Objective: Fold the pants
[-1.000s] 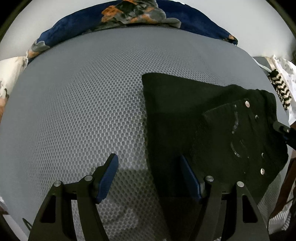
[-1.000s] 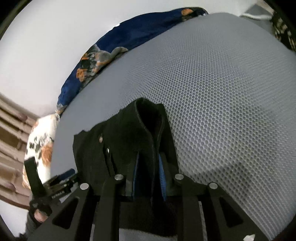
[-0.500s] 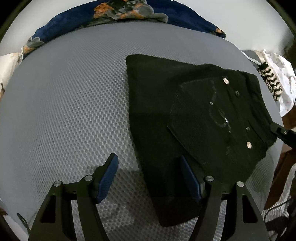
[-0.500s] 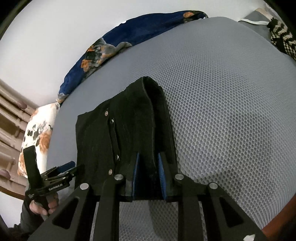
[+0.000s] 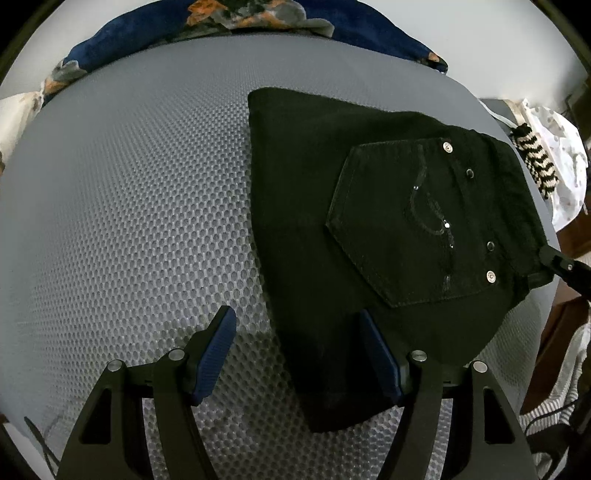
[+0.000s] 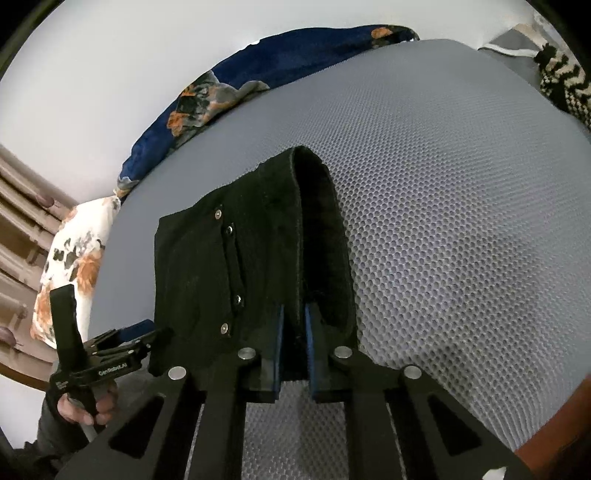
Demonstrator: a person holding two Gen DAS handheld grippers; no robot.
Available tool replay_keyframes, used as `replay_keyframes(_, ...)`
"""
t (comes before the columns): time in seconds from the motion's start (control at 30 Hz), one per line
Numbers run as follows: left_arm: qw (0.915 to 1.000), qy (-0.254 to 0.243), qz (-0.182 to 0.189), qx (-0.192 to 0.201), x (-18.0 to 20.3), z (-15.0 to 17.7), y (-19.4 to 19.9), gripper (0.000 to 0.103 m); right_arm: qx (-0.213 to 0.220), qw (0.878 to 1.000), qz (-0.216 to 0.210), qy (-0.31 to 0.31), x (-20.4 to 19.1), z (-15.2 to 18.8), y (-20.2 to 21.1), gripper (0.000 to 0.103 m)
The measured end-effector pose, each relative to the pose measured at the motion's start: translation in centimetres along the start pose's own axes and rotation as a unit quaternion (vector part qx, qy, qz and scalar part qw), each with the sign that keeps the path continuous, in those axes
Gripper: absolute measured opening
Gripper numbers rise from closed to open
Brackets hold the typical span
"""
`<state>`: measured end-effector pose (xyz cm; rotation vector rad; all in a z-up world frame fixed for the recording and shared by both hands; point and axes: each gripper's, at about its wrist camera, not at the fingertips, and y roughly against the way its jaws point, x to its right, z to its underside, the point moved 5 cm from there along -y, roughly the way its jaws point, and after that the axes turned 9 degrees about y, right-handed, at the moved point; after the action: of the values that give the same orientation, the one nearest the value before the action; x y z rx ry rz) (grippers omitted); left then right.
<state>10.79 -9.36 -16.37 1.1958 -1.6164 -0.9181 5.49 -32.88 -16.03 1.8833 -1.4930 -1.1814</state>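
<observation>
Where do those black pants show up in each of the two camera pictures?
Left wrist view: the black pants lie folded right of centre on the grey mesh.
Right wrist view: the pants sit lower centre, clamped in the right tongs.
Shared landmark: the blue floral pillow beyond the mesh.

Each tool is matte black, with angular arms pierced by triangular cut-outs and studded with round silver screws. The left tool (image 5: 295,354) carries ribbed dark-blue pads (image 5: 216,350); the right tool (image 6: 293,350) has the same. White "GenRobot.AI" lettering marks the left tool's body, gripped by a bare hand (image 6: 86,404).
</observation>
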Motion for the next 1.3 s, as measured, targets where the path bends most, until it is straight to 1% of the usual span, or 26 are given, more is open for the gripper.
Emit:
replay_keyframes(0.13, 1.0000, -0.004, 0.003, -0.008, 0.0, 0.5, -0.2, 0.070, -0.016, 1.000, 0.007, 0.014, 0.1, 0.8, 0.2, 0.008)
replay_keyframes(0.33, 0.9999, -0.007, 0.006, -0.008, 0.0, 0.7, -0.4, 0.070, -0.038, 0.999, 0.016, -0.001, 1.6, 1.3, -1.6, 0.009)
replay_keyframes(0.43, 0.9999, -0.008, 0.005, -0.007, 0.4, 0.5, -0.7, 0.071, -0.043, 0.999, 0.008, -0.007, 1.9, 1.3, -1.8, 0.009)
replay_keyframes(0.6, 1.0000, -0.010, 0.000, -0.002, 1.8, 0.1, -1.3, 0.073, -0.043, 0.998, -0.023, -0.037, 2.5, 1.5, -1.9, 0.013)
replay_keyframes(0.73, 1.0000, -0.010, 0.001, -0.001, 1.9, -0.1, -1.4, 0.073, -0.036, 0.999, -0.018, -0.030, 2.0, 1.5, -1.5, 0.015)
replay_keyframes(0.8, 0.9999, -0.011, -0.003, 0.004, 1.8, 0.0, -1.1, 0.073, -0.035, 0.999, -0.021, -0.032, 1.9, 1.1, -1.3, 0.019)
replay_keyframes(0.87, 0.9998, -0.014, -0.006, 0.009, 1.8, 0.1, -0.8, 0.073, -0.028, 0.999, -0.023, -0.039, 2.1, 0.7, -0.8, 0.032)
replay_keyframes(0.9, 0.9998, -0.015, -0.007, 0.010, 1.9, 0.1, -0.8, 0.073, -0.024, 0.999, -0.020, -0.039, 2.2, 0.5, -0.6, 0.034)
replay_keyframes(0.97, 0.9998, -0.014, -0.005, 0.011, 2.0, 0.2, -0.8, 0.073, -0.022, 0.999, -0.013, -0.036, 2.3, 0.0, -0.4, 0.043)
replay_keyframes(1.0, 0.9998, -0.013, -0.005, 0.011, 1.9, 0.2, -0.8, 0.073, -0.021, 0.999, -0.012, -0.035, 2.3, -0.2, -0.4, 0.045)
replay_keyframes(1.07, 0.9999, -0.011, -0.001, 0.012, 1.6, 0.2, -0.8, 0.073, -0.021, 0.999, -0.008, -0.032, 2.4, -0.8, -0.5, 0.055)
replay_keyframes(1.1, 0.9999, -0.010, 0.002, 0.012, 0.8, 0.6, -0.5, 0.073, -0.023, 0.999, -0.011, -0.029, 2.4, -1.0, -0.7, 0.056)
replay_keyframes(1.3, 0.9996, 0.007, 0.027, 0.005, -0.2, 0.1, -0.4, 0.073, -0.043, 0.998, -0.032, -0.041, 3.3, -1.7, -2.6, 0.057)
